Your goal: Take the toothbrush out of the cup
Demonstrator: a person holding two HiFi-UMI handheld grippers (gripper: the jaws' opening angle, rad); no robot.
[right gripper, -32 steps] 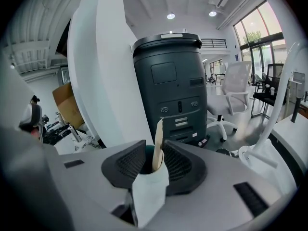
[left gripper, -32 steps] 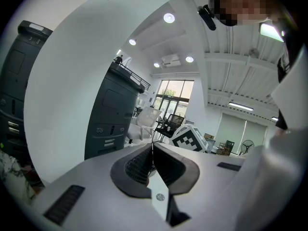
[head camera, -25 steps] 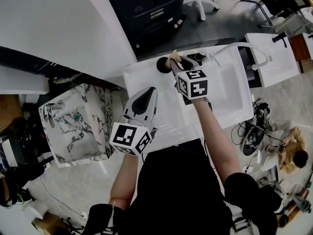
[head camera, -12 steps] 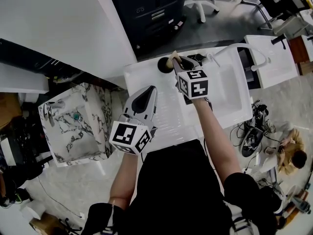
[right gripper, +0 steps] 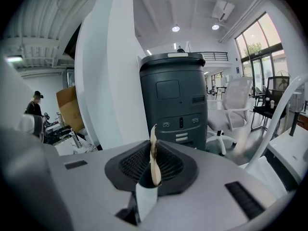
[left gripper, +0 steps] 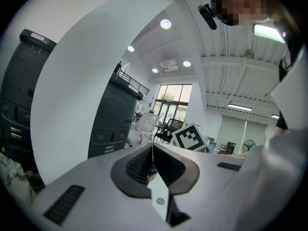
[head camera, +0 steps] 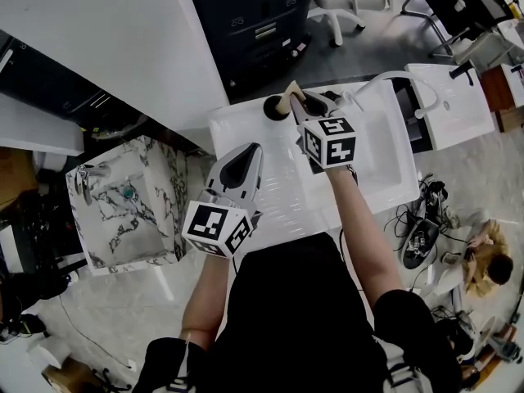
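In the head view a dark round cup [head camera: 273, 107] stands at the back of the white counter [head camera: 237, 129]. A beige toothbrush [head camera: 290, 95] slants up beside the cup's mouth; I cannot tell whether its lower end is inside. My right gripper [head camera: 303, 103] is shut on it, and in the right gripper view the pale handle [right gripper: 154, 158] sticks up between the closed jaws of the right gripper [right gripper: 153, 165]. My left gripper [head camera: 245, 160] hovers over the counter's front left, shut and empty, as the left gripper [left gripper: 153, 165] shows in its own view.
A white sink basin [head camera: 381, 150] with a curved faucet [head camera: 407, 79] lies right of the cup. A marble washbasin [head camera: 123, 203] stands at the left. A dark cabinet [head camera: 254, 19] sits behind the counter. Cables and a seated person [head camera: 485, 260] are on the floor at right.
The right gripper with the toothbrush has shifted slightly to the right. The left gripper and the cup have not moved.
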